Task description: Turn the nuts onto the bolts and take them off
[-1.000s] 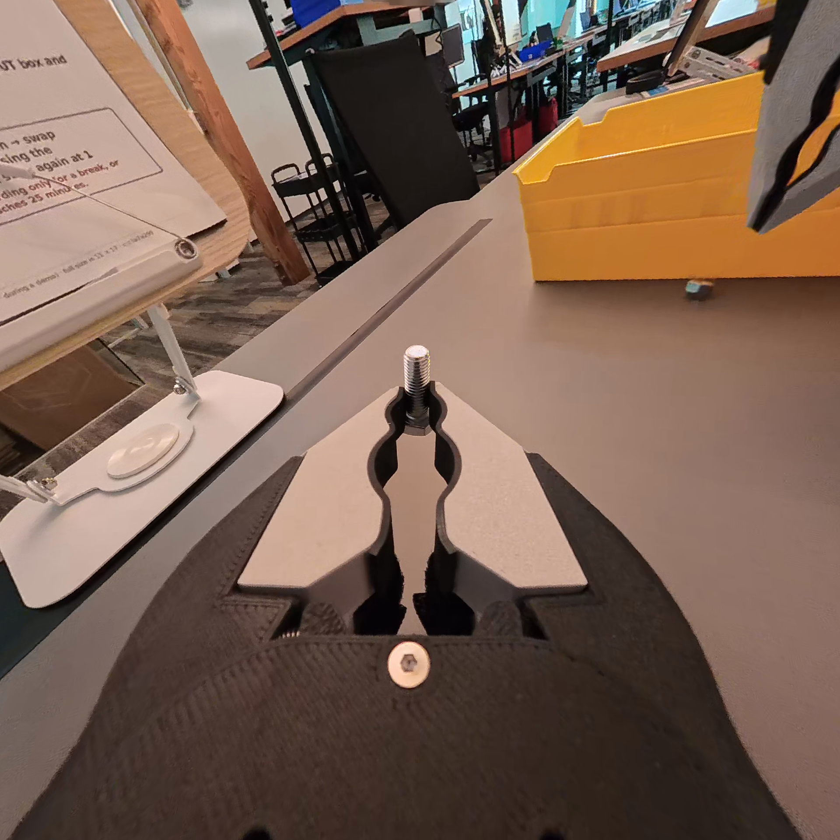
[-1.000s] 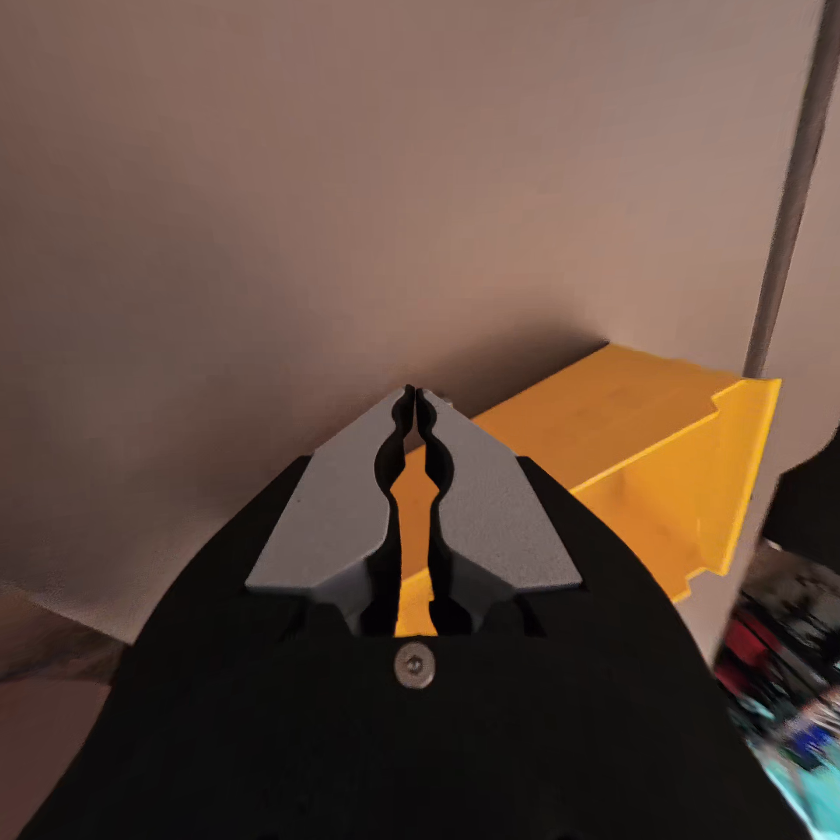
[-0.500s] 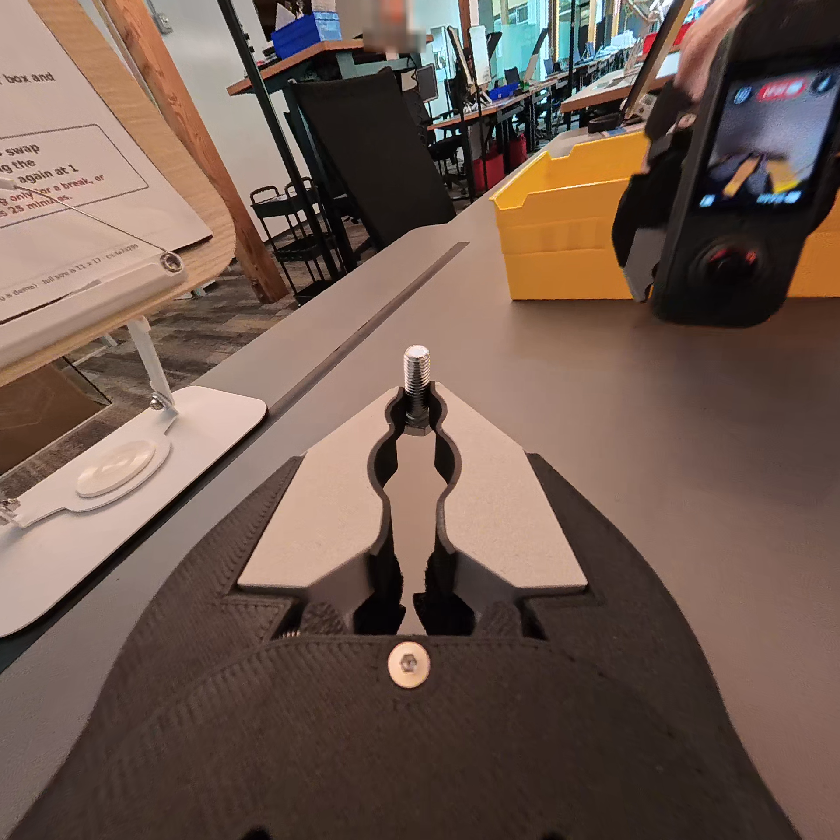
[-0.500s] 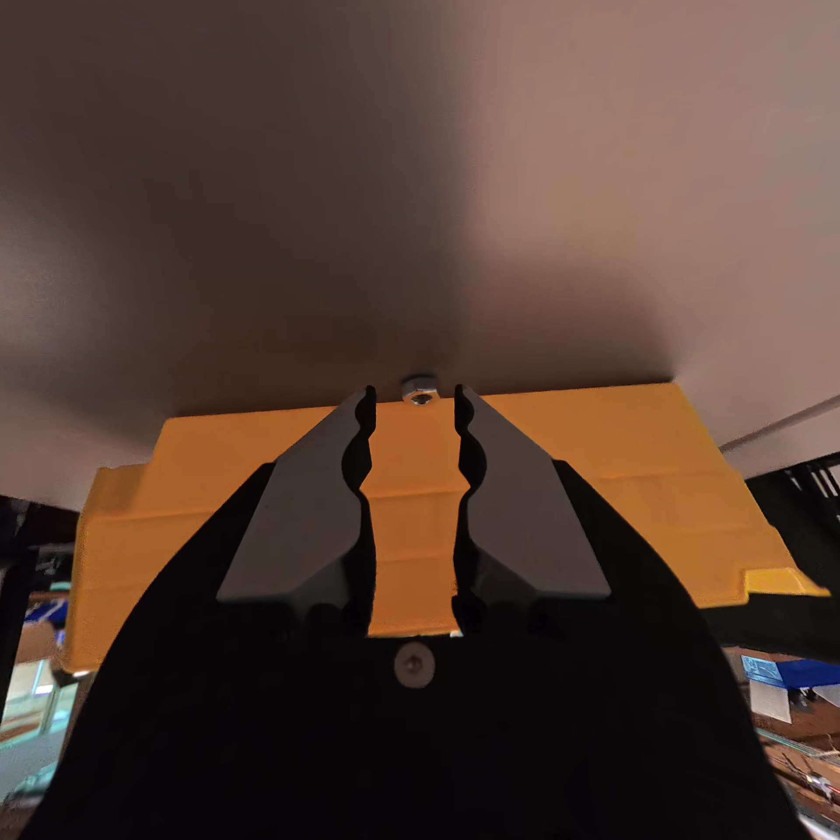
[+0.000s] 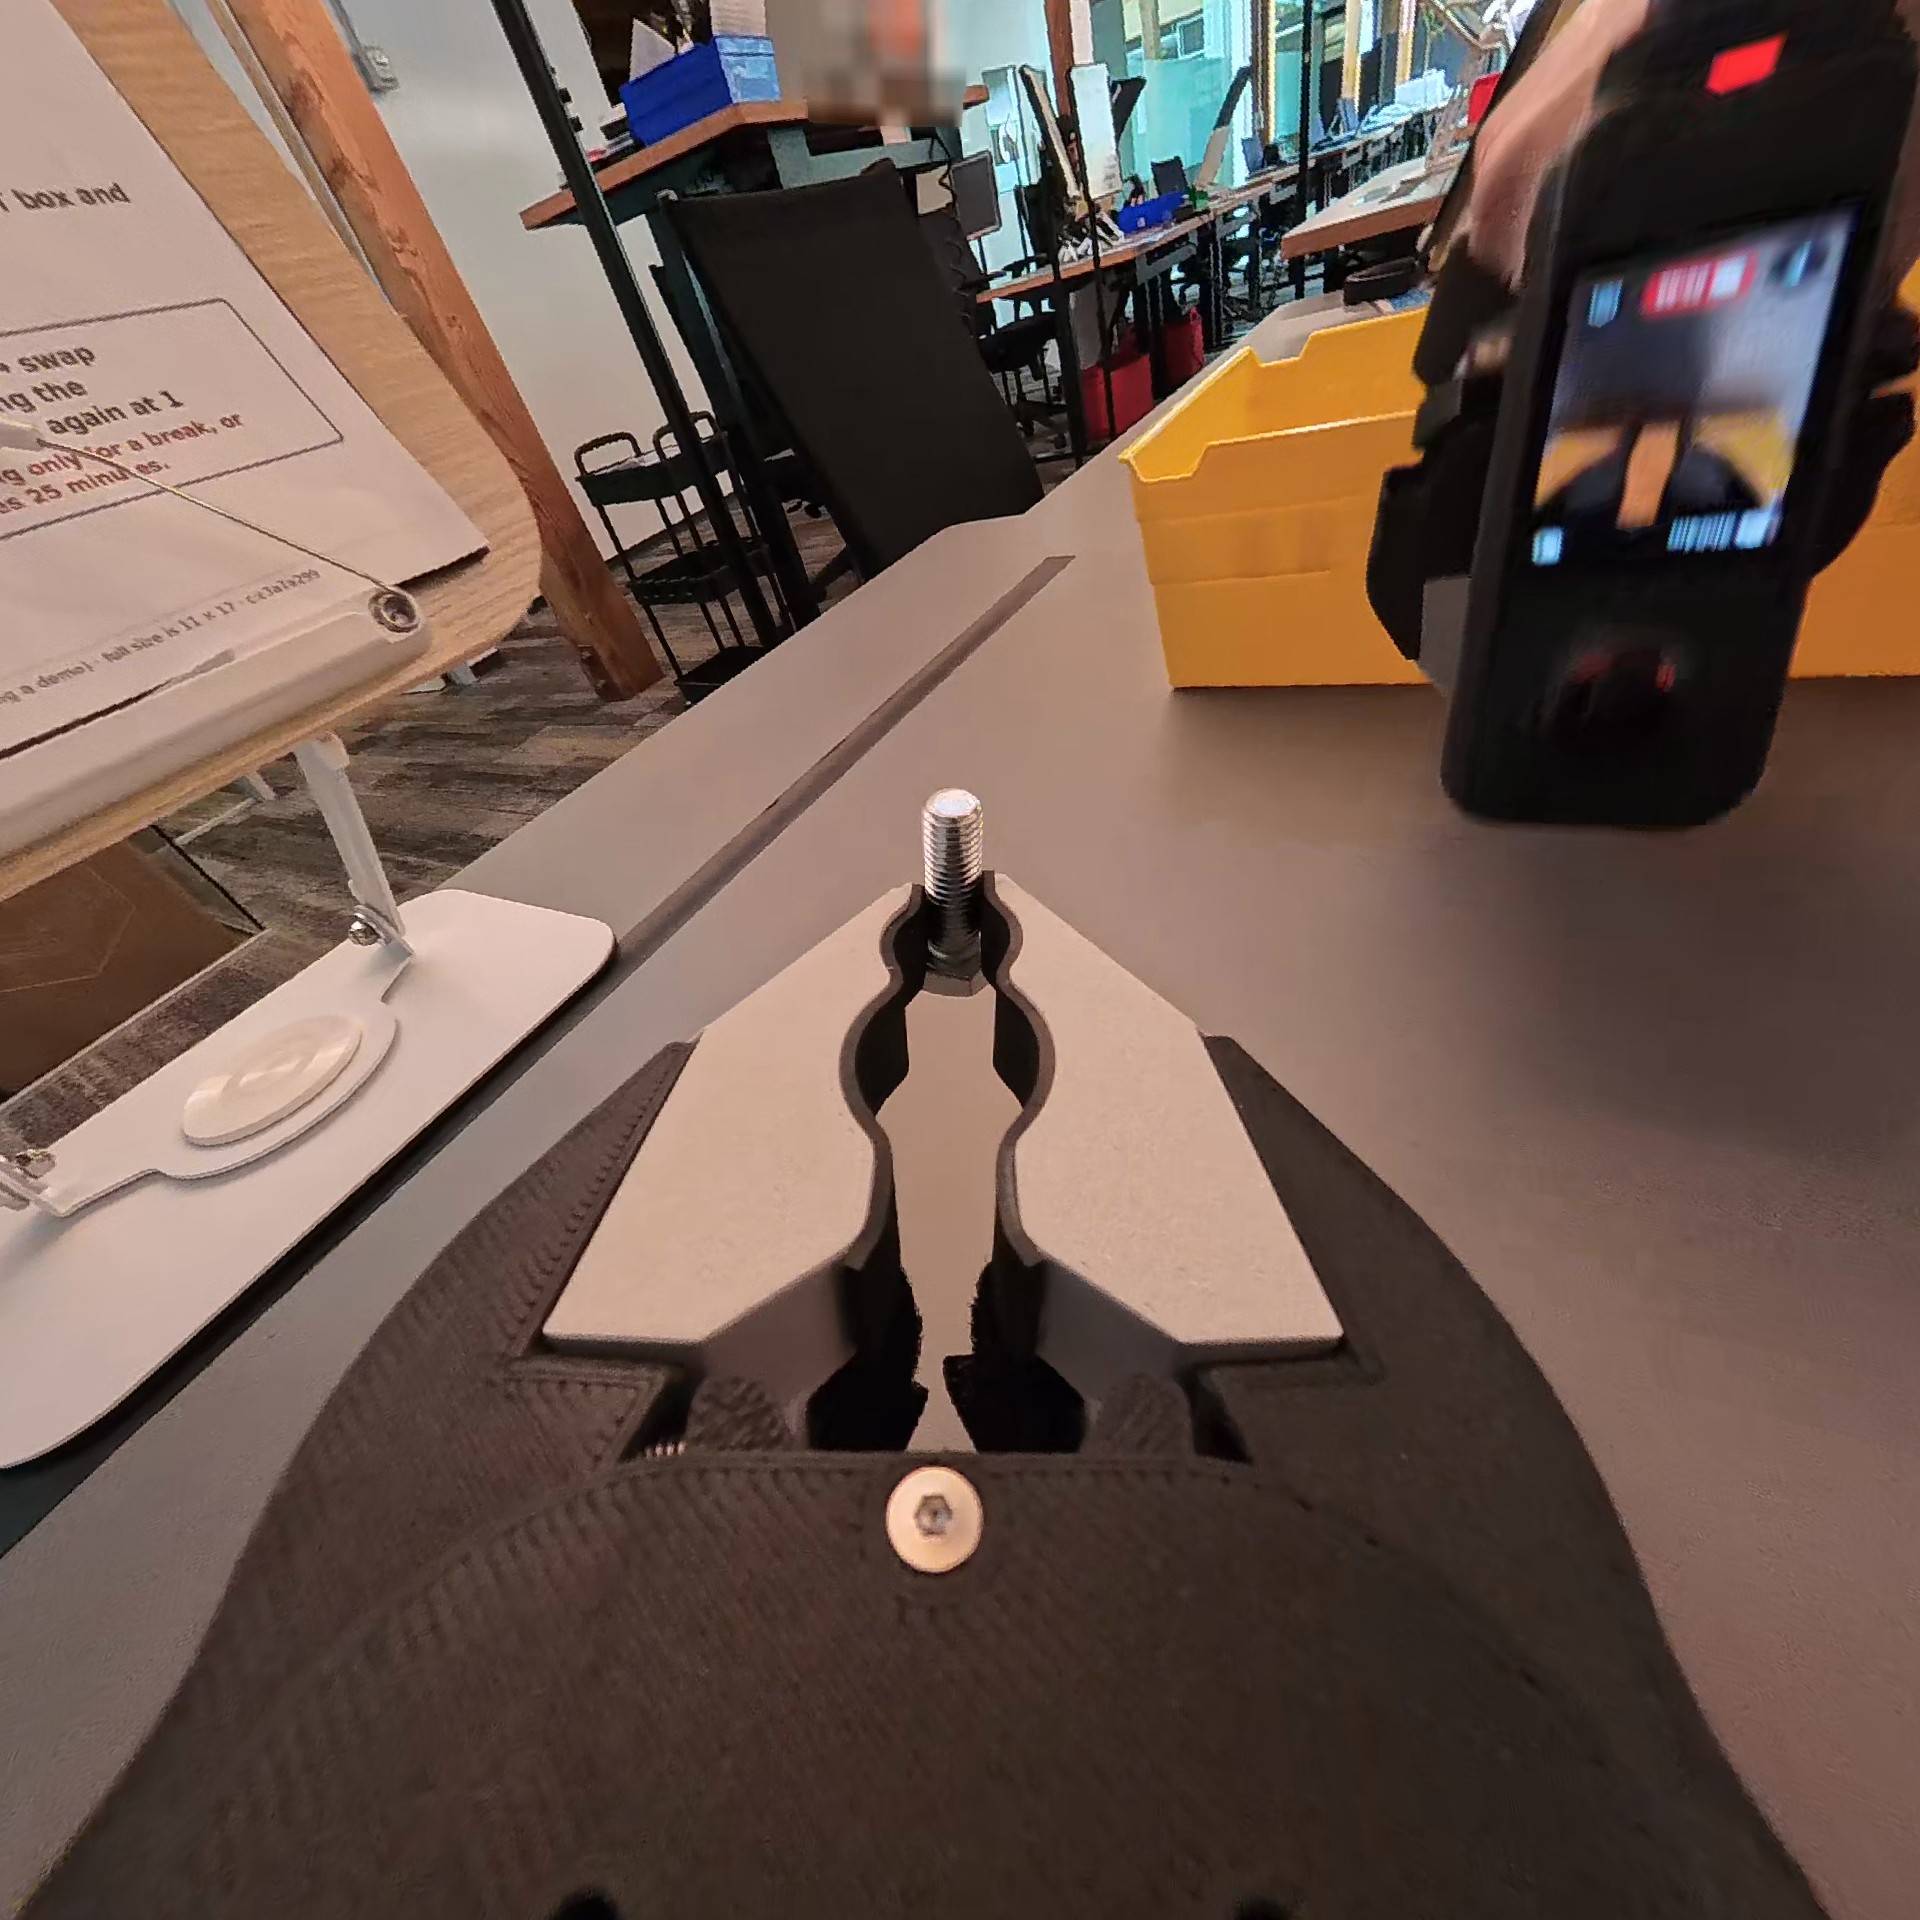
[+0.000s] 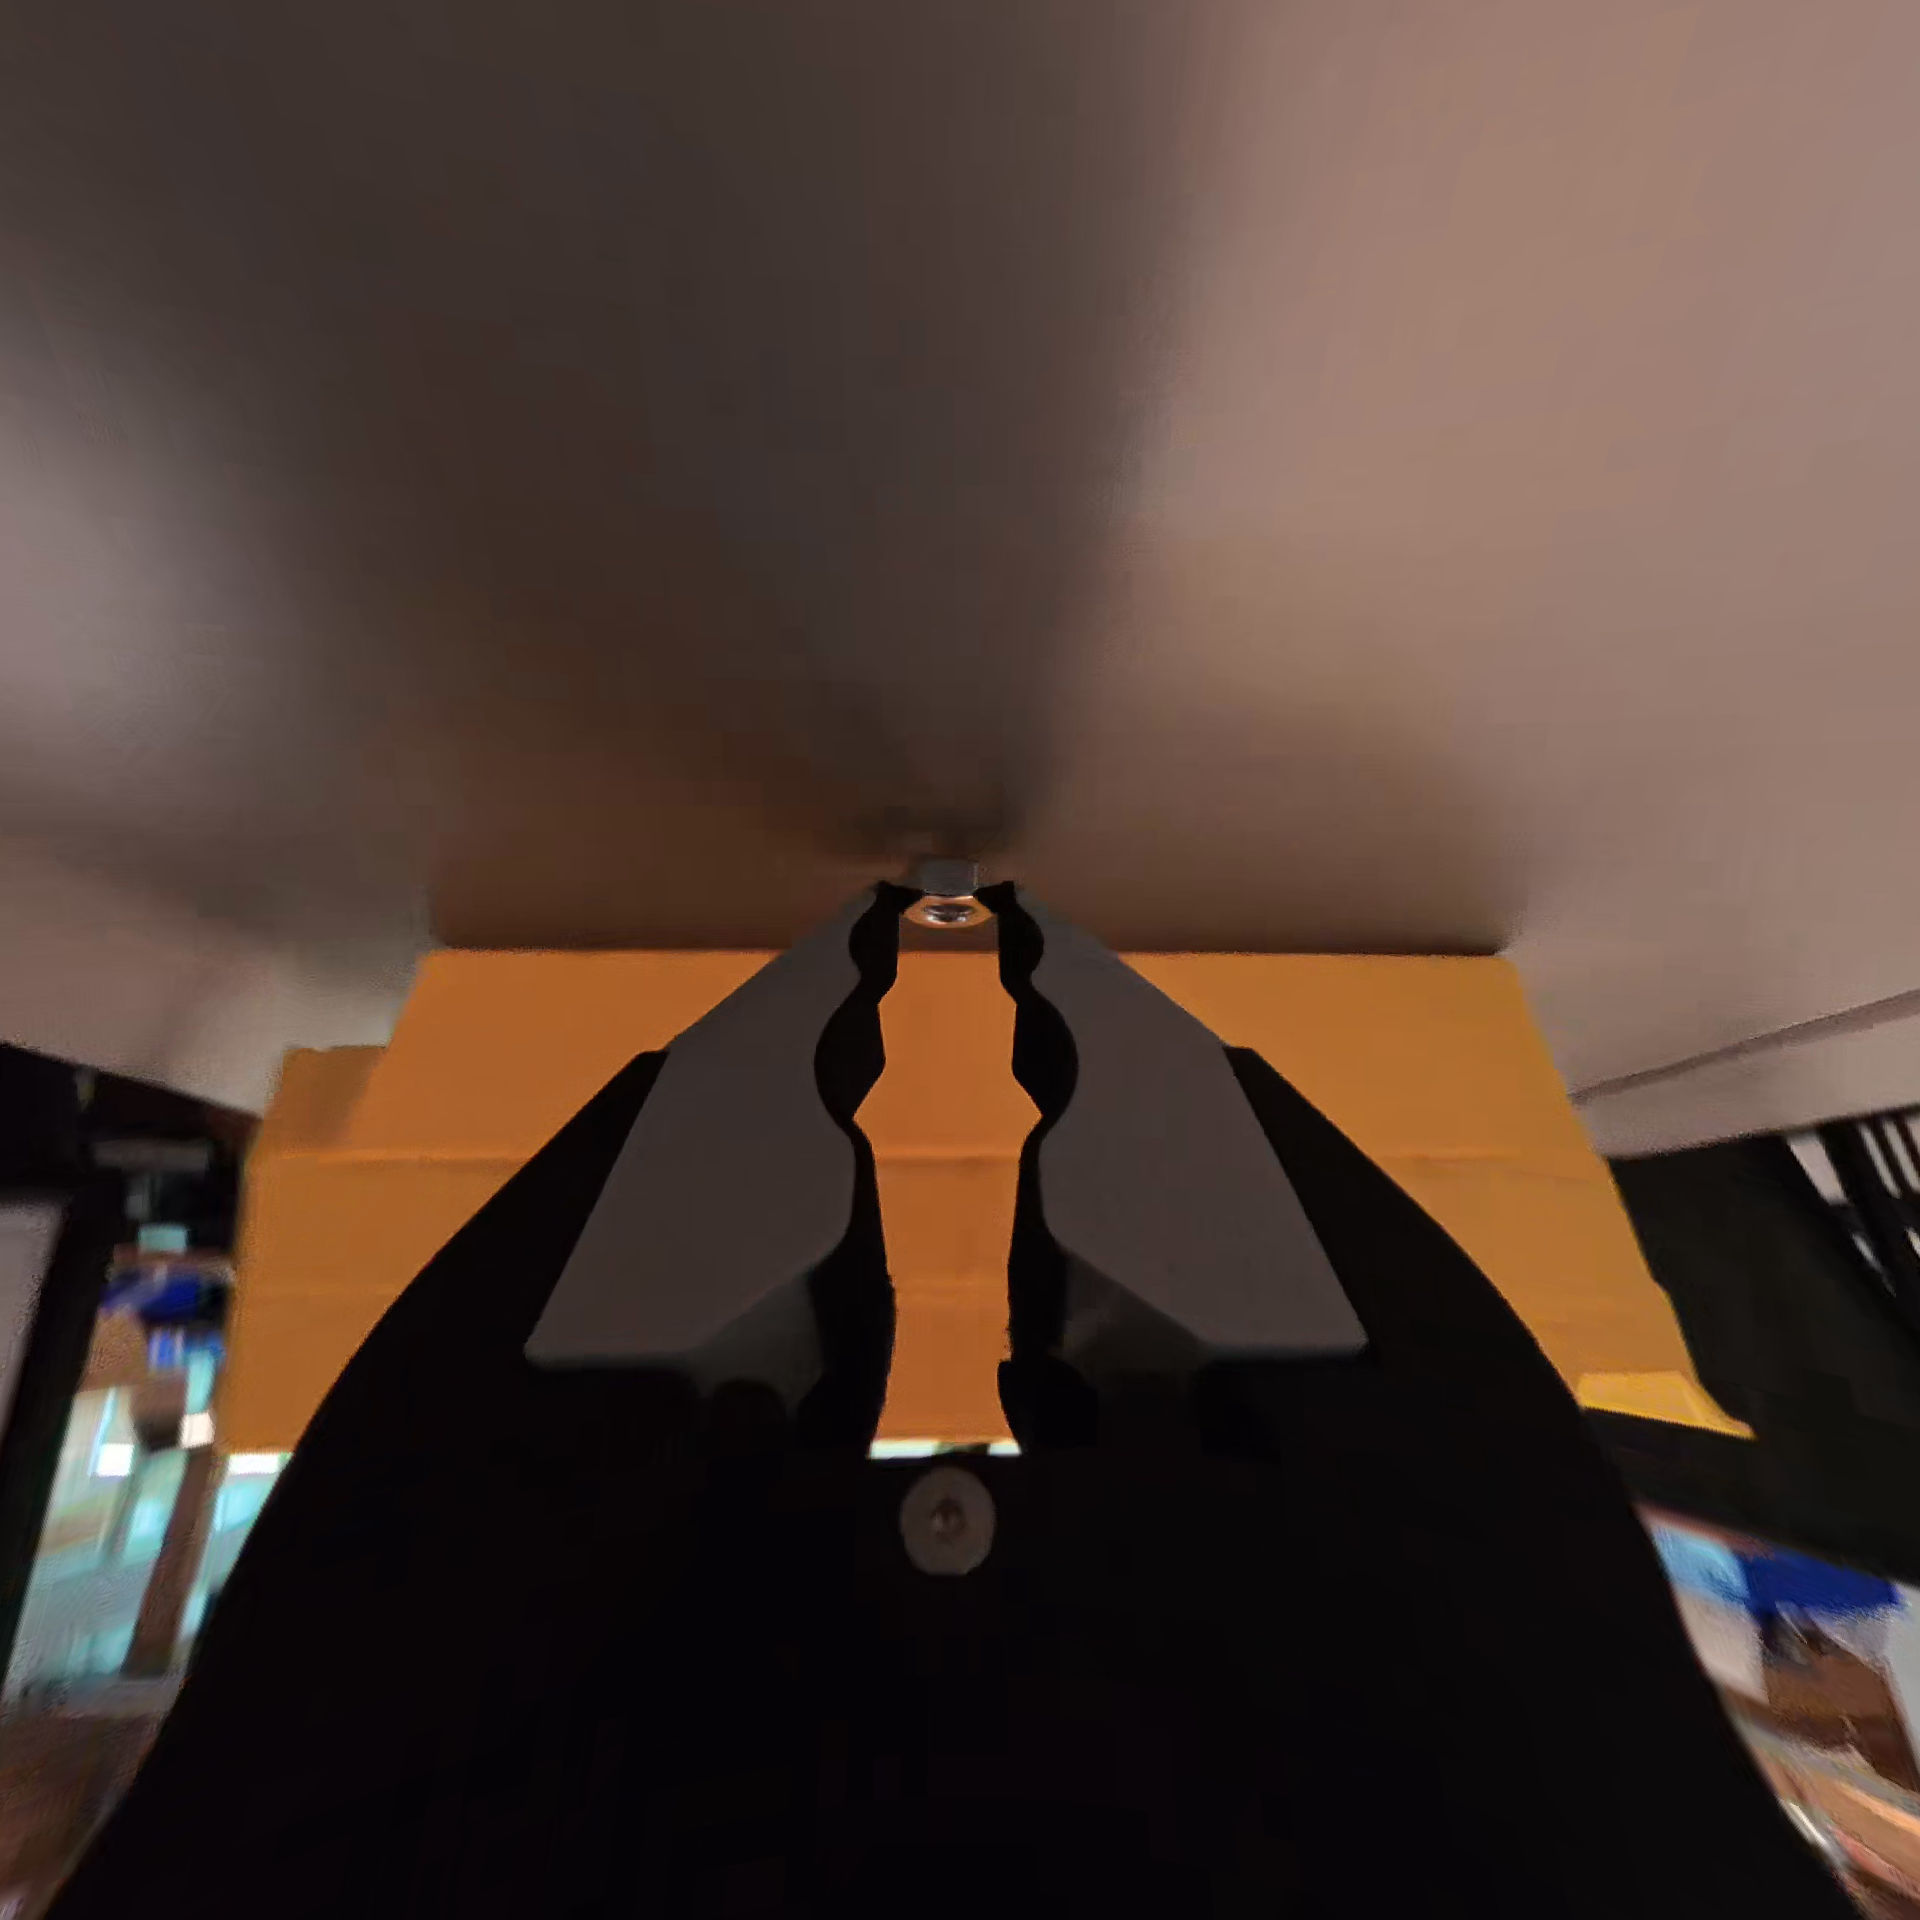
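Steel threads stand up out of the left gripper (image 5: 951, 940), whose jaws are closed on the hexagonal head of a bolt (image 5: 951, 862) so that the shank points upward and stays free, a hold that seems chosen to present the threaded end to a nut coming from above. That gripper hangs low over the grey tabletop (image 5: 1455, 1091), with a white stand base (image 5: 312, 1060) off to its left and a yellow bin (image 5: 1278, 540) farther back. The right gripper (image 6: 943, 902) points steeply down at the tabletop just in front of the bin's wall, and a small steel nut (image 6: 945, 883) sits between its fingertips; the jaws are narrowed to about the nut's width and appear to touch its flats, though motion blur leaves it uncertain whether the grip is firm yet. The nut seems to rest on the tabletop rather than be lifted. In the left wrist view the right gripper's camera body hides the nut itself. Judging by this, the pickup is in hand, and threading has not begun: the bolt carries no nut.
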`<state>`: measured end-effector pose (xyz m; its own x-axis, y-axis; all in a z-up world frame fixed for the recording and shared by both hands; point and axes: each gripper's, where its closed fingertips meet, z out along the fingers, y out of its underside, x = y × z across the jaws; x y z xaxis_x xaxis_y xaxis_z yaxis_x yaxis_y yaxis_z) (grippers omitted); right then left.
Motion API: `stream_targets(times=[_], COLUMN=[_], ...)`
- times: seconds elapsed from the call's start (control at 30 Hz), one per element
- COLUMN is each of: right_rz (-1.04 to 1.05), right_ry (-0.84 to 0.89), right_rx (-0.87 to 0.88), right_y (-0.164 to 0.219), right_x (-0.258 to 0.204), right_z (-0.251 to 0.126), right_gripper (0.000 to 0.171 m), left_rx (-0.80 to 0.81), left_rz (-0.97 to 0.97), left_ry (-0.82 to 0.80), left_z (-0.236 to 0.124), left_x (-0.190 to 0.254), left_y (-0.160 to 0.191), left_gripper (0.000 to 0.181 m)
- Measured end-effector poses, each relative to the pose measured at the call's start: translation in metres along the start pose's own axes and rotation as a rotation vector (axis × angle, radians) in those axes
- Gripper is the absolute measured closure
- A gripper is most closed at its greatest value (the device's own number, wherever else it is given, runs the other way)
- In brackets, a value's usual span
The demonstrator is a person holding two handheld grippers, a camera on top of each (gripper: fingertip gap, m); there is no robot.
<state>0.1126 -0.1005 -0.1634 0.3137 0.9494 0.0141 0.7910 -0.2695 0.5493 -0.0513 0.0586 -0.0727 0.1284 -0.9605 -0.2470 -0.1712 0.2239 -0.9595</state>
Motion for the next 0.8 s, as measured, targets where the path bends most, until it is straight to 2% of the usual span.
stream_targets(times=[0.07, 0.17, 0.27, 0.37, 0.43, 0.67, 0.8], right_rz=[0.062, 0.094, 0.045, -0.005, -0.01, -0.007, 0.002], right_ry=[0.005, 0.087, 0.302, 0.547, 0.613, 0.449, 0.335], right_rx=[0.25, 0.844, 1.363, 1.772, 1.95, 2.311, 2.47], right_y=[-0.03, -0.078, -0.082, -0.064, -0.053, -0.04, -0.039], right_x=[0.004, 0.015, 0.018, 0.011, 0.006, 0.004, 0.005], right_z=[-0.035, -0.129, -0.221, -0.288, -0.315, -0.368, -0.381], right_gripper=[0.153, 0.153, 0.153, 0.153, 0.153, 0.154, 0.154], left_rx=[0.014, 0.036, 0.073, 0.12, 0.157, 0.28, 0.29], left_rz=[-0.018, -0.047, -0.06, -0.065, -0.067, -0.004, -0.01], left_ry=[0.002, 0.01, 0.024, 0.035, 0.041, 0.053, 0.08], left_z=[-0.001, -0.003, -0.005, -0.011, -0.017, -0.046, -0.054], left_x=[-0.002, -0.003, -0.001, 0.001, 0.003, 0.017, 0.026], left_y=[-0.002, -0.005, -0.016, -0.037, -0.056, -0.13, -0.149], left_gripper=[0.174, 0.174, 0.174, 0.174, 0.174, 0.174, 0.174])
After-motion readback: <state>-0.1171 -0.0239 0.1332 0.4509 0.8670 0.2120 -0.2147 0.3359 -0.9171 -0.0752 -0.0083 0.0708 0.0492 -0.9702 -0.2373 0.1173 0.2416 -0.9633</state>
